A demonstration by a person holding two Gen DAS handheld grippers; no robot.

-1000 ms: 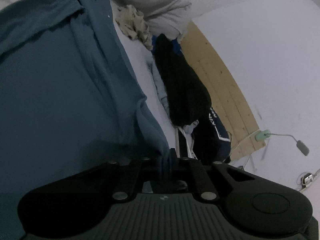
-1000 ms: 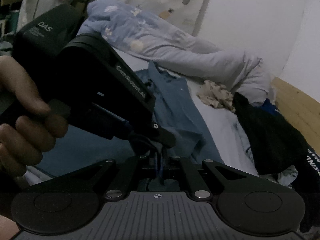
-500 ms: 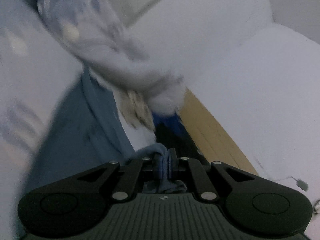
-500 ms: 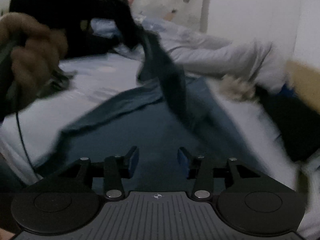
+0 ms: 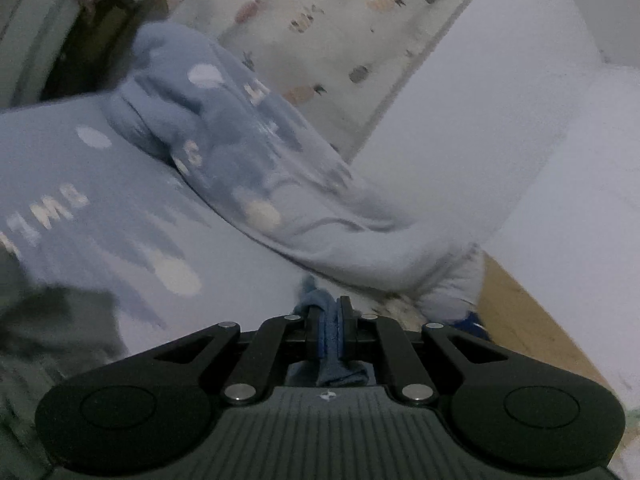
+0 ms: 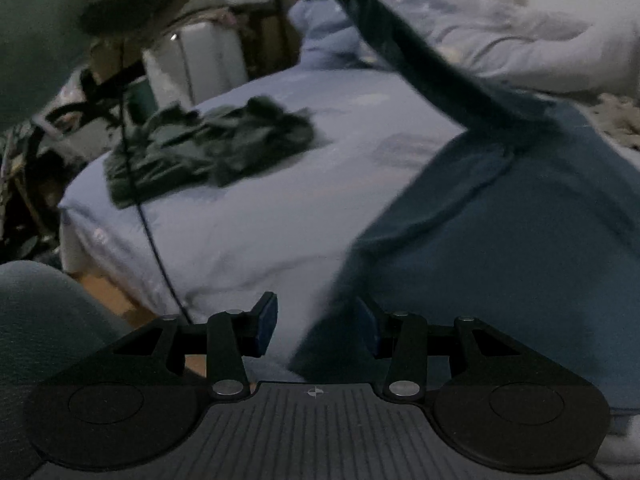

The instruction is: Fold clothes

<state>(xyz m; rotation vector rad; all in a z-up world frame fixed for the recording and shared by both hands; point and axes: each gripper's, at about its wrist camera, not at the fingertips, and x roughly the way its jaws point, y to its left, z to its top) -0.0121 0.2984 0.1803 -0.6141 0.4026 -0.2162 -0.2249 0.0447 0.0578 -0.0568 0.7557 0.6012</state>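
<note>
A pale blue bedsheet [image 6: 248, 208] covers the bed, and on its far left part lies a crumpled dark green garment [image 6: 208, 148], well apart from everything else. Behind the bed stand a white appliance-like box [image 6: 204, 64] and blurred clutter. A thin black cable [image 6: 152, 236] hangs down in front of the bed's left corner, crossing the green garment in the right wrist view. Along the far side of the bed runs a bunched light blue duvet [image 5: 224, 148] printed with pale spots and letters, and above it a curtain [image 5: 340, 32] with small animal prints hangs against a white wall [image 5: 560, 160]. A strip of wooden bed frame [image 5: 520, 308] shows at the right.

The blue shirt [image 6: 500, 248] lies spread over the right half of the bed. 1 part of it, a sleeve or edge, rises as a taut dark band toward the top of the right wrist view, where it is too blurred to follow.

The left gripper [image 5: 328, 328] is clamped on a fold of that blue cloth, which bunches between its 2 fingers and spills out behind them.

The right gripper [image 6: 316, 324] hovers over the shirt's near left edge; its jaws stand apart and are closing, with the cloth's edge showing in the gap below them but not pressed by the pads.
</note>
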